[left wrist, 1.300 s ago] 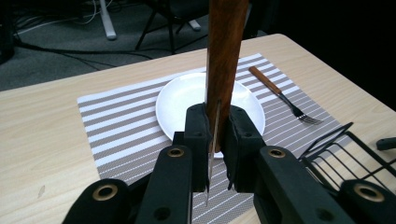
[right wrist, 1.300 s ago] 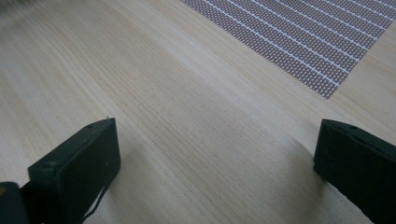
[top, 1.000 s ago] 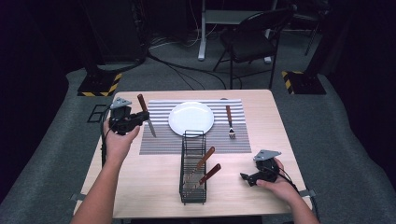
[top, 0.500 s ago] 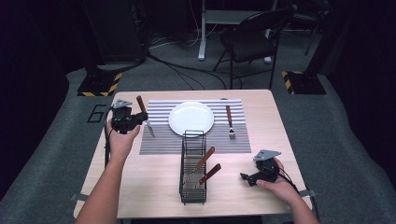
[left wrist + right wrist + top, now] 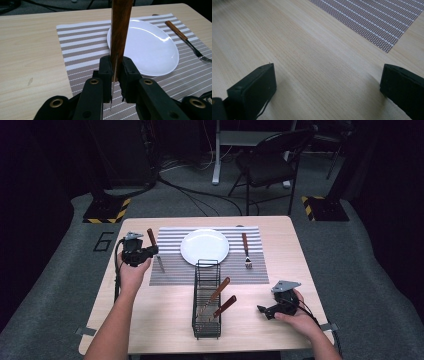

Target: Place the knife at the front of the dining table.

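Observation:
My left gripper [image 5: 150, 252] [image 5: 115, 75] is shut on a wooden-handled knife [image 5: 154, 249] [image 5: 120, 35], gripping it where handle meets blade. The handle points up and away, the blade tip hangs down over the left edge of the striped placemat [image 5: 175, 270] [image 5: 82, 50]. A white plate [image 5: 204, 246] [image 5: 147, 47] lies on the mat to its right, and a fork [image 5: 246, 251] [image 5: 186, 40] beyond that. My right gripper [image 5: 264, 310] [image 5: 328, 85] rests open at the table's front right, nothing between its pads.
A black wire basket [image 5: 207, 301] stands at the front centre with two wooden-handled utensils [image 5: 219, 297] in it. A folding chair [image 5: 270, 162] and cables are on the floor behind the wooden table [image 5: 280, 245].
My left gripper has come down and slightly toward the person with the knife, bringing the blade tip closer to the placemat. The right gripper has stayed put.

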A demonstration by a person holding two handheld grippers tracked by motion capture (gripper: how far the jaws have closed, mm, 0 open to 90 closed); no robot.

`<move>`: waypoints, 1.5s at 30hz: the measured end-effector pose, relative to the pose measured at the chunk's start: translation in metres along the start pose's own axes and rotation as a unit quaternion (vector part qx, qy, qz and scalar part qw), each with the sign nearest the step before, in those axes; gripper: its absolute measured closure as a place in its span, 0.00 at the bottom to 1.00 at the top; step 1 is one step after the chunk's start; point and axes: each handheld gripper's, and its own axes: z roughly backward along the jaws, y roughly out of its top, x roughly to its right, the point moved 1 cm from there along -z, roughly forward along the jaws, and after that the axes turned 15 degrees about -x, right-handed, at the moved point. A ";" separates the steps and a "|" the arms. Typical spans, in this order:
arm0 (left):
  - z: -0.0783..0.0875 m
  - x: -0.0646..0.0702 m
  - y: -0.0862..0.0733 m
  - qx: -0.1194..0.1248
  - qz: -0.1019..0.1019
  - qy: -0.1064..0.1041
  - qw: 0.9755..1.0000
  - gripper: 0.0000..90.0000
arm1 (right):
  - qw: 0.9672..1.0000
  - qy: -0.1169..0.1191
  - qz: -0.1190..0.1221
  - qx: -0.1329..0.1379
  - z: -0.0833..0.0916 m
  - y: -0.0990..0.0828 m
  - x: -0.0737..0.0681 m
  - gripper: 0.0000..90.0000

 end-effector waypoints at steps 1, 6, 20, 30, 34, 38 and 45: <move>-0.003 -0.001 0.000 -0.003 -0.001 0.003 1.000 0.90 | 1.000 0.000 -0.002 0.000 0.000 0.000 0.000 0.00; -0.009 -0.003 0.001 -0.003 0.002 0.006 1.000 0.90 | 1.000 0.000 -0.001 0.000 0.000 0.000 0.000 0.00; -0.030 -0.010 0.012 0.010 0.030 -0.003 0.999 0.90 | 1.000 0.000 -0.002 0.000 0.000 0.000 0.000 0.00; -0.048 -0.013 0.024 -0.001 0.042 -0.005 0.999 0.90 | 1.000 0.000 0.000 0.001 0.000 0.000 0.000 0.00; -0.057 -0.016 0.025 0.005 0.058 -0.008 0.998 0.90 | 1.000 0.001 0.000 0.001 0.000 0.000 0.000 0.00; -0.067 -0.021 0.027 0.005 0.079 -0.015 0.997 0.89 | 1.000 0.001 0.000 0.001 0.000 0.000 0.000 0.00; -0.083 -0.018 0.034 -0.010 0.078 -0.005 0.997 0.89 | 1.000 0.001 0.000 0.001 0.000 0.000 0.000 0.00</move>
